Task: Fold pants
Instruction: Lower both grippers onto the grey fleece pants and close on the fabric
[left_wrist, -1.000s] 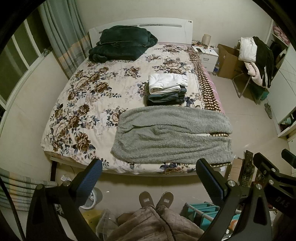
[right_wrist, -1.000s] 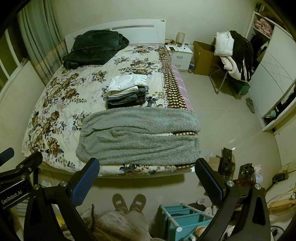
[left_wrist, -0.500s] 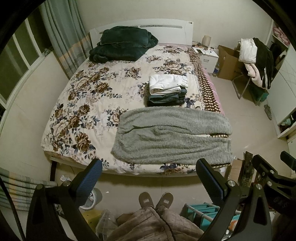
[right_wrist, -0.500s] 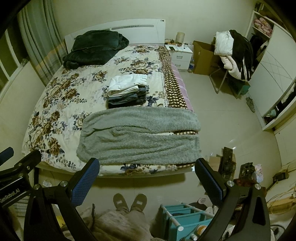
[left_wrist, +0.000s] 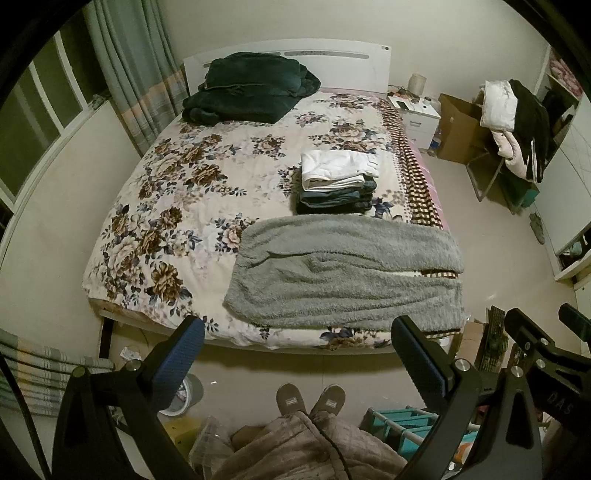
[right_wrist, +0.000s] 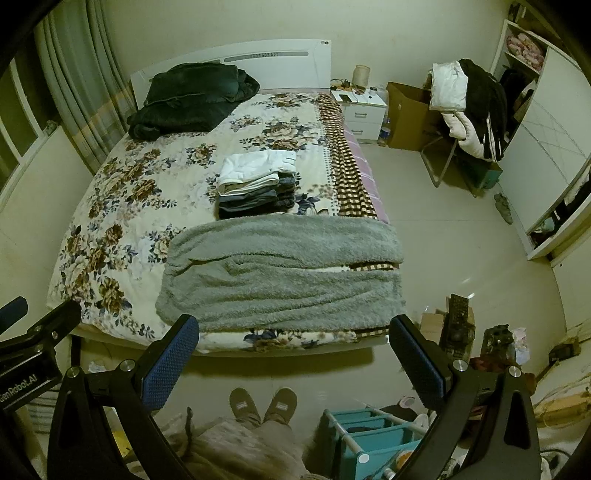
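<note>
Grey fleece pants (left_wrist: 343, 273) (right_wrist: 284, 273) lie flat across the foot of the flowered bed (left_wrist: 173, 206) (right_wrist: 122, 206), legs side by side pointing right, cuffs at the bed's right edge. Behind them sits a stack of folded clothes (left_wrist: 338, 182) (right_wrist: 256, 184), white on top. My left gripper (left_wrist: 297, 354) is open, high above the floor in front of the bed, nothing between its fingers. The right gripper (right_wrist: 293, 350) is open too, equally far back from the pants and empty. Each view catches the other gripper at its edge.
A dark green blanket (left_wrist: 251, 92) lies by the headboard. The person's slippers (left_wrist: 310, 398) stand on the floor before the bed. A teal rack (right_wrist: 373, 439) and clutter are at the lower right; a chair heaped with clothes (right_wrist: 469, 110) and a nightstand (right_wrist: 360, 110) stand to the right.
Almost nothing differs: both views drift very slightly. The pants and the stack lie as before, and both grippers stay open.
</note>
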